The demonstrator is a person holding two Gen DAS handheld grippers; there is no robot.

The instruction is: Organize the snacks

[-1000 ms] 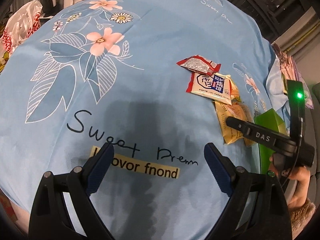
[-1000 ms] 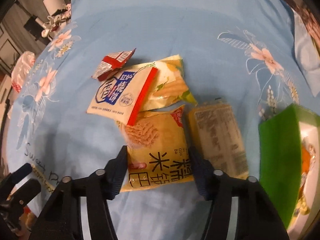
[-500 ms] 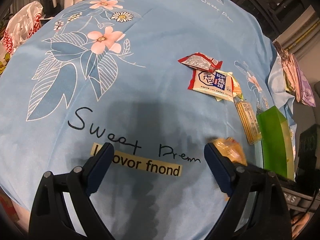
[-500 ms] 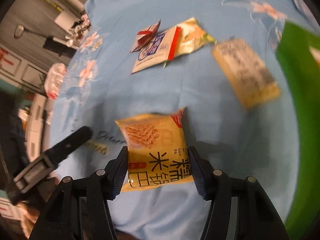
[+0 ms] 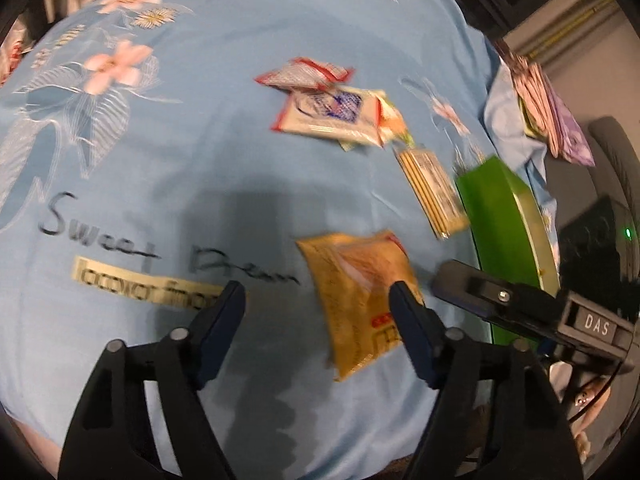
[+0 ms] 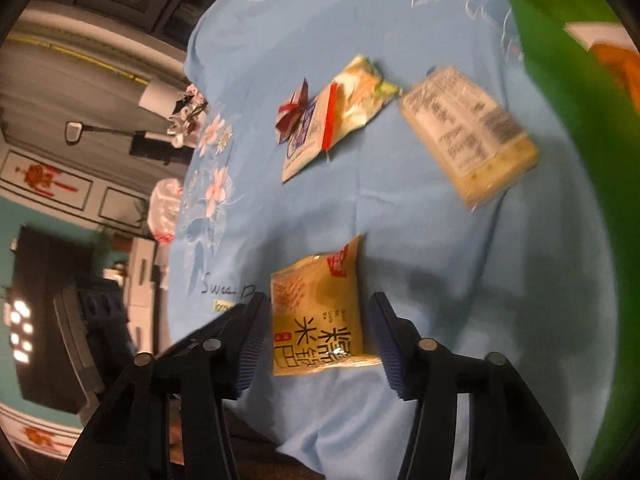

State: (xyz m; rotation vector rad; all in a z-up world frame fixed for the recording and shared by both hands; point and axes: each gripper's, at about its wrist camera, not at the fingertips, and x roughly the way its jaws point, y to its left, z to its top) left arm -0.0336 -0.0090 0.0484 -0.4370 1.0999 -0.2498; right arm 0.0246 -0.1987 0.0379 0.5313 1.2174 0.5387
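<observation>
My right gripper (image 6: 318, 332) is shut on a yellow rice-cracker packet (image 6: 316, 312) and holds it above the blue cloth; its jaws are still closing. The left wrist view shows the same packet (image 5: 352, 280) hanging blurred just ahead of my left gripper (image 5: 316, 312), partly behind the right-hand fingertip (image 5: 404, 312). The left jaws are closing, with part of the packet between them, and the pads do not press it. The right gripper's black body (image 5: 500, 296) sits right of the packet. A green box (image 5: 500, 208) stands open at the right.
Loose snacks lie farther back on the flowered blue cloth (image 5: 180, 140): a red-edged white packet (image 5: 328, 116), a small red packet (image 5: 304, 74) and a long pale pack (image 5: 432, 188) beside the box. Folded cloths (image 5: 548, 112) lie far right. Room furniture (image 6: 60, 300) stands beyond the cloth's edge.
The right gripper lifted the yellow packet off the pile and carried it toward the left gripper. The left jaws have narrowed and that gripper has swung toward the packet.
</observation>
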